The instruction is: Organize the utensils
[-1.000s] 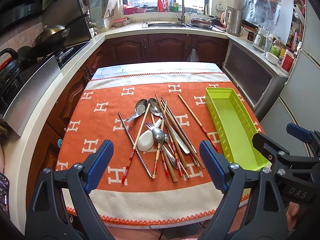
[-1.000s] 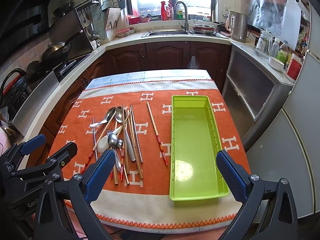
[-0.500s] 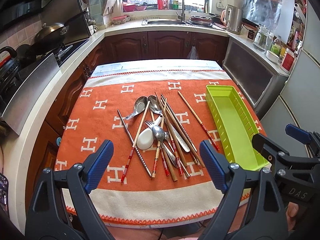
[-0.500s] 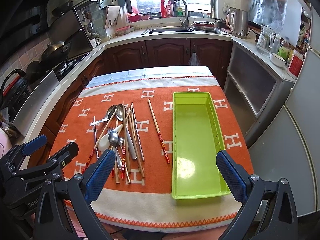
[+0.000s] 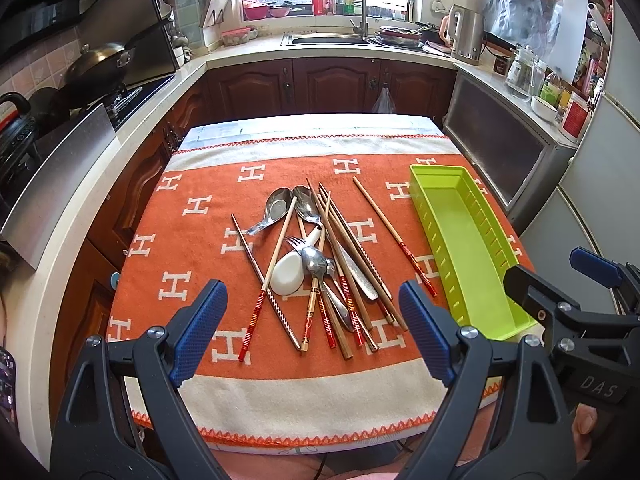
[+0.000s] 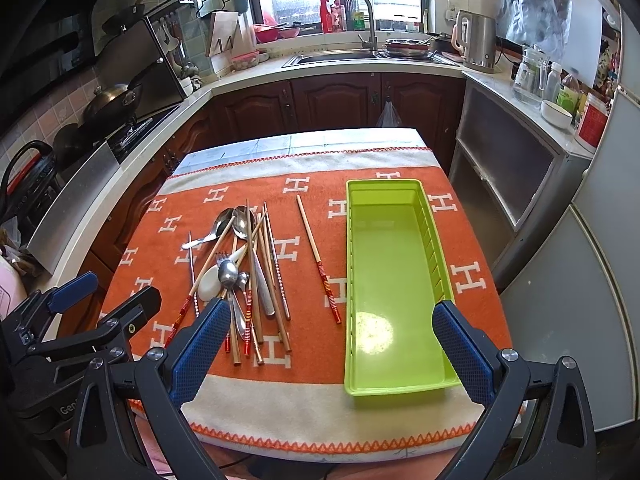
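Utensils point(image 5: 316, 264) lie heaped on the orange cloth point(image 5: 192, 272) covering the surface: metal spoons, a white ceramic spoon point(image 5: 289, 275), a fork, and wooden chopsticks. One chopstick point(image 6: 318, 258) lies apart, beside the slotted green plastic tray point(image 6: 394, 388). Only the right view shows the tray's whole glossy floor. Left tool point(image 5: 313, 332) and right tool point(image 6: 334, 354) both gape wide, holding nothing.
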A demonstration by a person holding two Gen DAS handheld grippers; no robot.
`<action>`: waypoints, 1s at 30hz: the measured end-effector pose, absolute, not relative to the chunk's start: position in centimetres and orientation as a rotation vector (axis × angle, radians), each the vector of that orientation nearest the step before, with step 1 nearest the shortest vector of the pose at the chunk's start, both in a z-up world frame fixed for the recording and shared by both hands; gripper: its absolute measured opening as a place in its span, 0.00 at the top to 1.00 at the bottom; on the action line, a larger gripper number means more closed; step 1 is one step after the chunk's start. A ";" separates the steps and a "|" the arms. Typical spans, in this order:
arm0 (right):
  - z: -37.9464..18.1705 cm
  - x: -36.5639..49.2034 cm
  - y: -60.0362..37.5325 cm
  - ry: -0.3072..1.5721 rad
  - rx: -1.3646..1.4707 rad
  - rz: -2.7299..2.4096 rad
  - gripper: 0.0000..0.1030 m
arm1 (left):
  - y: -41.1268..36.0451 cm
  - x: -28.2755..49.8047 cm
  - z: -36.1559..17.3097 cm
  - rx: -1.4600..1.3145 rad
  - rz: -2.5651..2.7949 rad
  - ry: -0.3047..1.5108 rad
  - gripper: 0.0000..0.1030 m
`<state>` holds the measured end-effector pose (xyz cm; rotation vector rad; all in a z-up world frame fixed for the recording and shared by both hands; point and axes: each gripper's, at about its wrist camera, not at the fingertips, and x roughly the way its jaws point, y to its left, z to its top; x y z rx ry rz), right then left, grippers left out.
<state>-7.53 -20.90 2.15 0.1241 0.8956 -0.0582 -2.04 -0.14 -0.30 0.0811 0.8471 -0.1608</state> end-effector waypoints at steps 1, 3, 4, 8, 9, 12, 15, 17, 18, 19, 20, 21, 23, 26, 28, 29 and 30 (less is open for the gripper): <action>2.1 -7.5 -20.9 0.896 0.125 -0.058 0.01 | -0.2 -2.1 -0.3 0.082 -0.161 0.847 0.16; 2.2 -7.5 -20.9 0.896 0.125 -0.058 0.01 | -0.2 -2.1 -0.3 0.082 -0.160 0.846 0.16; 2.1 -7.5 -21.0 0.895 0.129 -0.055 0.01 | -0.2 -2.1 -0.3 0.082 -0.161 0.846 0.16; 2.0 -7.7 -21.0 0.891 0.139 -0.046 0.01 | -0.4 -2.1 -0.3 0.083 -0.162 0.845 0.16; 1.9 -7.8 -21.0 0.890 0.142 -0.044 0.01 | -0.4 -2.1 -0.3 0.082 -0.162 0.843 0.16; 1.8 -7.8 -21.0 0.890 0.147 -0.040 0.01 | -0.6 -2.3 -0.3 0.089 -0.158 0.835 0.16; 1.7 -7.8 -20.9 0.894 0.151 -0.034 0.01 | -0.5 -2.5 0.0 0.091 -0.156 0.827 0.16; 1.6 -7.7 -20.9 0.897 0.154 -0.029 0.01 | -0.4 -2.5 0.0 0.091 -0.157 0.826 0.16; 1.6 -7.6 -20.9 0.900 0.159 -0.024 0.01 | -0.3 -2.4 0.0 0.090 -0.159 0.827 0.16; 1.5 -7.5 -20.8 0.904 0.163 -0.021 0.01 | -0.3 -2.4 0.0 0.089 -0.159 0.829 0.16; 1.4 -7.4 -20.8 0.908 0.169 -0.017 0.01 | -0.2 -2.4 0.0 0.086 -0.163 0.833 0.16; 1.3 -7.3 -20.8 0.912 0.171 -0.015 0.01 | -0.1 -2.3 0.0 0.082 -0.167 0.836 0.16; 1.1 -7.1 -20.7 0.919 0.176 -0.010 0.01 | 0.1 -2.1 -0.3 0.076 -0.175 0.847 0.16; 0.8 -6.6 -20.5 0.930 0.184 0.001 0.00 | 0.5 -1.4 -0.8 0.058 -0.196 0.863 0.16; 0.5 -6.1 -20.4 0.939 0.186 0.005 0.01 | 0.8 -0.9 -1.2 0.048 -0.206 0.875 0.16; 0.3 -5.8 -20.3 0.945 0.186 0.007 0.01 | 1.0 -0.6 -1.4 0.043 -0.205 0.884 0.16; 0.2 -5.6 -20.1 0.949 0.185 0.008 0.01 | 1.2 -0.3 -1.6 0.038 -0.202 0.892 0.16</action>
